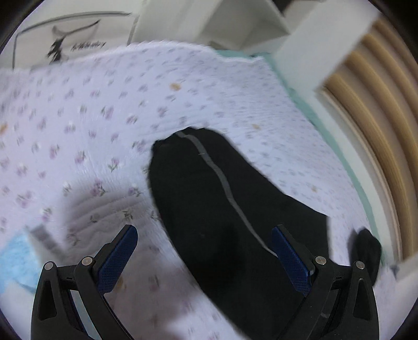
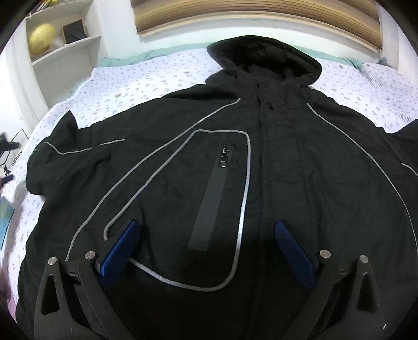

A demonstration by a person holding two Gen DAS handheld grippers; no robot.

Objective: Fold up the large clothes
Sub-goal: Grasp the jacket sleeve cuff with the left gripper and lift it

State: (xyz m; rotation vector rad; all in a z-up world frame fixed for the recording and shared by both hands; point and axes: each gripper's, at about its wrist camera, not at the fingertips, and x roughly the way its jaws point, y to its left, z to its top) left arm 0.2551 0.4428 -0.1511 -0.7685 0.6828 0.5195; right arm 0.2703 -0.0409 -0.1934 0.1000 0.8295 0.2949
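A black hooded jacket with grey piping lies spread front-up on a bed with a floral sheet. Its hood points to the far wall, both sleeves out to the sides. My right gripper hovers open over the chest pocket and zip, nothing between its blue pads. In the left wrist view, one black sleeve with a grey stripe stretches across the floral sheet. My left gripper stands open above the sleeve, holding nothing. The view is motion-blurred.
White shelves with a yellow round object stand at the bed's far left. A wooden slatted headboard runs along the far side. A white bag with dark print lies beyond the sheet's edge. Something light blue sits at lower left.
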